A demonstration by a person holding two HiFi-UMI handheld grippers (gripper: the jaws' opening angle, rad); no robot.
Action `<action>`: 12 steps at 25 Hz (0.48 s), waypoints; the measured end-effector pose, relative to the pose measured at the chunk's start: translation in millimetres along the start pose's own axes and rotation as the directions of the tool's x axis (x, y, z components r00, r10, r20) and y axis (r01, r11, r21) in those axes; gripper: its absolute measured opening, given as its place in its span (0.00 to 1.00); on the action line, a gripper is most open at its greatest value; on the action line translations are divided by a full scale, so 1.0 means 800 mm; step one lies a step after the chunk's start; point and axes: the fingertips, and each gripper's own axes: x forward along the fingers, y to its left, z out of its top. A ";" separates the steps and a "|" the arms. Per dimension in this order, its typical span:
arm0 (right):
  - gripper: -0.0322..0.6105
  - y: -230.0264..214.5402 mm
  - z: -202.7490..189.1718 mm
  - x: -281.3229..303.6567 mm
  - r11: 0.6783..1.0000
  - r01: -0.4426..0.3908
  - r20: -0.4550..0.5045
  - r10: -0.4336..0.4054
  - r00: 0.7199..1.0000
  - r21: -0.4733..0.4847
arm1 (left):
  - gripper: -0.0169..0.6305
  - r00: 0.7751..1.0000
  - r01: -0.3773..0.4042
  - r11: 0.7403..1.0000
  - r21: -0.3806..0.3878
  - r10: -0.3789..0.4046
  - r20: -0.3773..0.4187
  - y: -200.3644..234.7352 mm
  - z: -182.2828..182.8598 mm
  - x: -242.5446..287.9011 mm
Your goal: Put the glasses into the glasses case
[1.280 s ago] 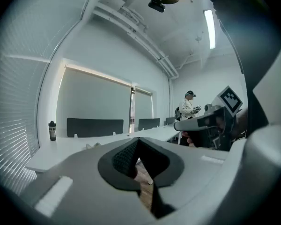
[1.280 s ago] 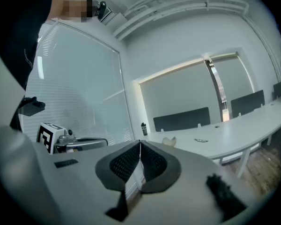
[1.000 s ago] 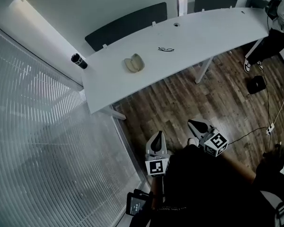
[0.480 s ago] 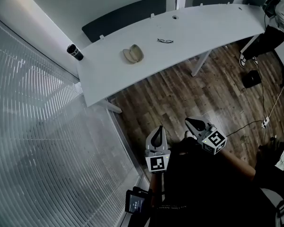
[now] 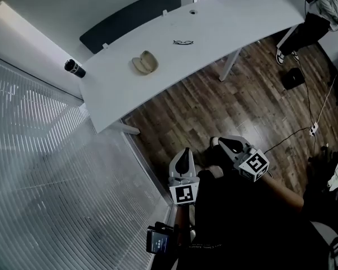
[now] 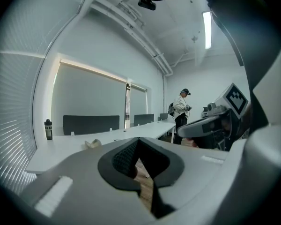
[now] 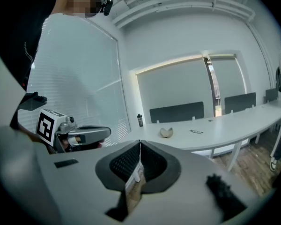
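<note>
Far ahead of both sets of jaws, on a long white table [image 5: 231, 27]: at the left end a dark bottle [image 5: 74, 67], then a glasses case [image 5: 144, 63] lying open, then, right of it and well apart from it, the glasses [image 5: 183, 42]. Nothing of the task begun yet, by the look of it; bare wooden floor between jaws and table. Nearer, left gripper [image 5: 184, 152] shut tight, tips meeting, nothing between them; just to its right, right gripper [image 5: 221, 143] likewise closed and empty, both aimed roughly toward the table. Farther right of the jaws, a person [image 5: 307, 30] standing by the table's far end. Likely trouble from here: reaching the glasses with jaws not opened and nudging the thin frame along the smooth top; pinching a lens rather than the frame; knocking the light case away, or tipping its lid shut, while reaching past.
</note>
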 end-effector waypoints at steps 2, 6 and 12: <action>0.06 -0.017 0.002 0.008 1.000 -0.009 0.014 0.009 1.000 0.023 | 0.04 1.000 -0.005 1.000 0.008 0.005 -0.015 -0.003 0.004 0.017; 0.06 -0.056 0.012 0.035 0.998 -0.052 0.049 0.050 0.998 0.044 | 0.04 0.999 -0.030 0.999 0.041 0.032 -0.044 0.000 0.012 0.059; 0.06 -0.161 0.043 0.069 0.995 -0.053 0.113 0.044 0.993 0.082 | 0.04 0.995 -0.069 0.997 0.047 0.072 -0.073 -0.002 0.042 0.142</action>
